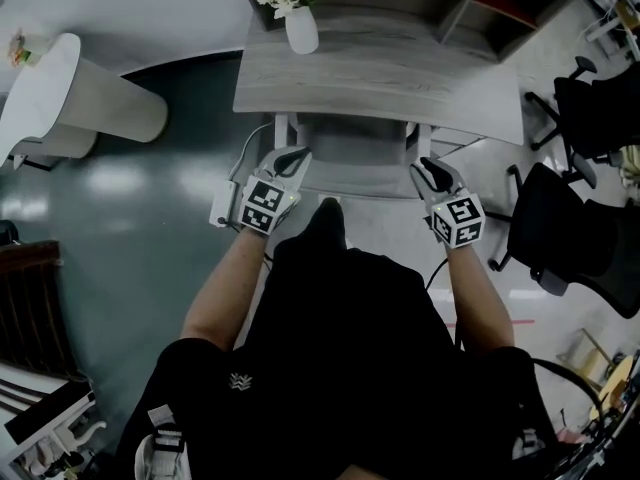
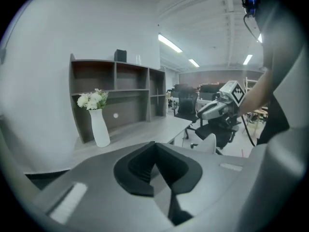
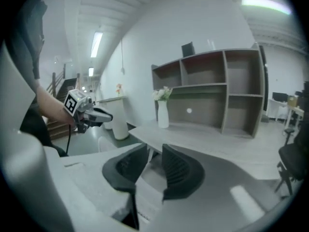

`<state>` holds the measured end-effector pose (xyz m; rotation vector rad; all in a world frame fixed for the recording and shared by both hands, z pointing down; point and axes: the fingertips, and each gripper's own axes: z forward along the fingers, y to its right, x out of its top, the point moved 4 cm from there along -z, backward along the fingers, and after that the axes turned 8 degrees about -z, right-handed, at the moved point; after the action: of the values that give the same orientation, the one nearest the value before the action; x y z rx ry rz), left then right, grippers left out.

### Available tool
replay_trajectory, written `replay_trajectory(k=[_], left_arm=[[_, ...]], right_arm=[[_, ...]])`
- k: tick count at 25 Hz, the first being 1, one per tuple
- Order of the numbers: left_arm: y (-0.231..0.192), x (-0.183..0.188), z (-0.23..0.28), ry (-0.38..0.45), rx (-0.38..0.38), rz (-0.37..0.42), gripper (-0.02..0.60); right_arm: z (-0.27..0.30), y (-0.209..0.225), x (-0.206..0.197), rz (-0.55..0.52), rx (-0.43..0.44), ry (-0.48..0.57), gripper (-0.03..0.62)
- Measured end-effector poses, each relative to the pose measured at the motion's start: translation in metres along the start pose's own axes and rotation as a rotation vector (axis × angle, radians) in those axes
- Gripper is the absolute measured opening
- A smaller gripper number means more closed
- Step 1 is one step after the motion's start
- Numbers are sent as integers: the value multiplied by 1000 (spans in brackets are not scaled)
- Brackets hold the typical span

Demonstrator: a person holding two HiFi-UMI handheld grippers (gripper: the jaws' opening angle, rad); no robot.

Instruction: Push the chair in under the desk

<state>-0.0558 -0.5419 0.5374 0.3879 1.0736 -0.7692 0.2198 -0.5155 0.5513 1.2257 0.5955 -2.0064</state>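
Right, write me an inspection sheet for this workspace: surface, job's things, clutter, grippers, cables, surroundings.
Surface: grey wood desk, mostly bare.
Job's things: light grey chair, tucked in under the desk's front edge.
Clutter: white vase with flowers near the desk's back edge; nothing else seen on it.
Grippers: left gripper shut, empty; right gripper jaws apart, nothing gripped; one at each side of the chair's back.
Cables: white cable on the floor left of the desk; dark cable by the right forearm.
Surroundings: shelf unit behind the desk; black office chairs to the right; white round stand to the left.
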Motion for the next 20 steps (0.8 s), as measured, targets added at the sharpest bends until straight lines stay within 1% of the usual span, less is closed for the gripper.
replay_trajectory(k=[1, 2, 3, 5, 8, 11, 20], left_arm=[[-2, 4, 1, 23, 13, -24, 6], [-4, 8, 2, 46, 21, -44, 6], [-6, 10, 4, 62, 31, -57, 5], [-11, 11, 9, 66, 56, -71, 5], [-16, 7, 12, 52, 90, -66, 5], [-18, 3, 10, 47, 113, -62, 5], [-24, -2, 9, 38, 118, -66, 6]], right_arm=[[-1, 6, 2, 19, -35, 21, 81], [-2, 13, 3, 33, -71, 34, 2], [-2, 19, 2, 46, -104, 39, 2], [-1, 29, -4, 84, -148, 38, 2], [-3, 37, -9, 128, -177, 39, 2], [-6, 39, -12, 139, -185, 33, 2], [-6, 36, -16, 138, -192, 29, 2]])
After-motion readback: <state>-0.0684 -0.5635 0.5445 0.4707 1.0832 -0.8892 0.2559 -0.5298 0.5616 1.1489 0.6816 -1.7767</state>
